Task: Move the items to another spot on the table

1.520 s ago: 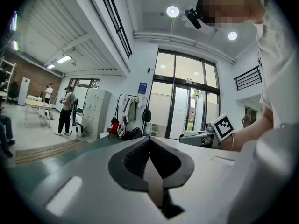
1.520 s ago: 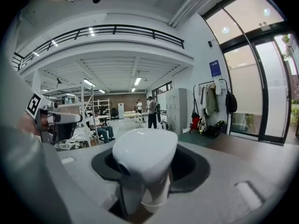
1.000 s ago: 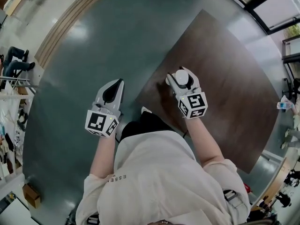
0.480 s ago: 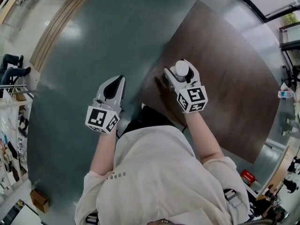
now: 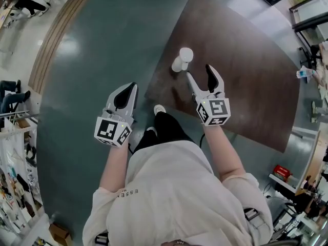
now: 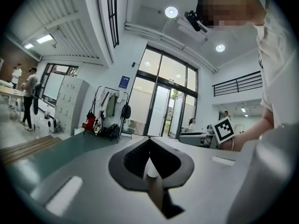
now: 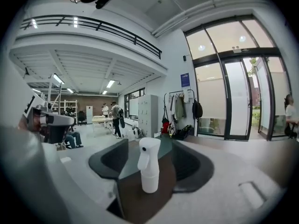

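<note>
A white spray bottle [image 5: 183, 58] stands upright on the dark brown table [image 5: 246, 86], close to its left edge. My right gripper [image 5: 200, 72] hovers just behind the bottle, with its jaws opening and its pads off it. In the right gripper view the bottle [image 7: 149, 164] stands free on the table [image 7: 140, 202], ahead of the spread jaws of the right gripper [image 7: 149, 146]. My left gripper [image 5: 124, 94] hangs over the green floor, left of the table, shut and empty. In the left gripper view the left gripper [image 6: 149, 155] has its jaws together with nothing between them.
The table's left corner [image 5: 148, 94] lies between the two grippers. The person's shoes [image 5: 159, 109] stand on the green floor [image 5: 102, 45] beside it. Shelves and clutter [image 5: 307, 76] sit beyond the table's right edge. People and coat racks are far off in the hall.
My right gripper held the spray bottle a second ago; its jaws have spread and it has drawn back toward me. The bottle now stands alone. The left gripper has barely moved.
</note>
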`<state>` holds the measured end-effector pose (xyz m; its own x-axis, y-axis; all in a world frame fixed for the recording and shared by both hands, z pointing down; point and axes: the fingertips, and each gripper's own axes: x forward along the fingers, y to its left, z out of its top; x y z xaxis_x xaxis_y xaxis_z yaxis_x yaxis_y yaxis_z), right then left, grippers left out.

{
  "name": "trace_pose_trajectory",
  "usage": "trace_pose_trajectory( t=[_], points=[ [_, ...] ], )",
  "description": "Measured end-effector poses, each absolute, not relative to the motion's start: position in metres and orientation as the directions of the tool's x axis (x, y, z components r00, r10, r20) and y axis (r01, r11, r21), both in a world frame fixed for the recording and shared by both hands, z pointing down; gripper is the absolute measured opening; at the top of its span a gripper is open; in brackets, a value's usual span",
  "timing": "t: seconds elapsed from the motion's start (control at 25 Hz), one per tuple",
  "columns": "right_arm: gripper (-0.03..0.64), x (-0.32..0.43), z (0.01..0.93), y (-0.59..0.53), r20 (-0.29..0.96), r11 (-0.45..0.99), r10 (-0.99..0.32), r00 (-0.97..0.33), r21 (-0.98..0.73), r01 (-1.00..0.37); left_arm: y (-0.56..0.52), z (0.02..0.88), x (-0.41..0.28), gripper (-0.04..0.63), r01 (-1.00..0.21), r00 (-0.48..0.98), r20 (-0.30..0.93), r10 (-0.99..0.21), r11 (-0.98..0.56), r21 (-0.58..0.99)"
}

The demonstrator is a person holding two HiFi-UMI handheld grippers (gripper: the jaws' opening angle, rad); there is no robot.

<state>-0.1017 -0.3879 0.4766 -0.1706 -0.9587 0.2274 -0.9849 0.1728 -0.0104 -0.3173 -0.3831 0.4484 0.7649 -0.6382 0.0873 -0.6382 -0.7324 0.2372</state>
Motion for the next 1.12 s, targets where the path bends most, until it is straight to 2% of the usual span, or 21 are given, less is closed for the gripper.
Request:
trace_pose_trajectory(
  t=[0.08,0.24,0.68,1.12],
  points=[
    [0.149,-0.105,0.468,-0.360,0.225,0.147,-0.964,-0.142,0.008,-0.989,-0.367,0.442,-0.315,0.015,-0.607,0.790,0.085,-0.607,-0.758,0.239],
    [-0.008,-0.097,0.464,-0.307,0.222,0.099,-0.970,-0.097,0.001,-0.995,-0.333,0.442,-0.299,0.015,-0.558,0.827,0.086,-0.555,-0.796,0.234],
    [-0.008,-0.024,0.452,-0.171,0.220,0.029,-0.975,-0.030,-0.009,-1.000,-0.220,0.420,-0.211,0.015,-0.465,0.884,0.057,-0.464,-0.864,0.190],
    [-0.008,0.082,0.449,-0.002,0.211,-0.027,-0.977,0.026,-0.002,-1.000,-0.084,0.412,-0.078,0.015,-0.386,0.921,0.019,-0.390,-0.903,0.189]
  ],
)
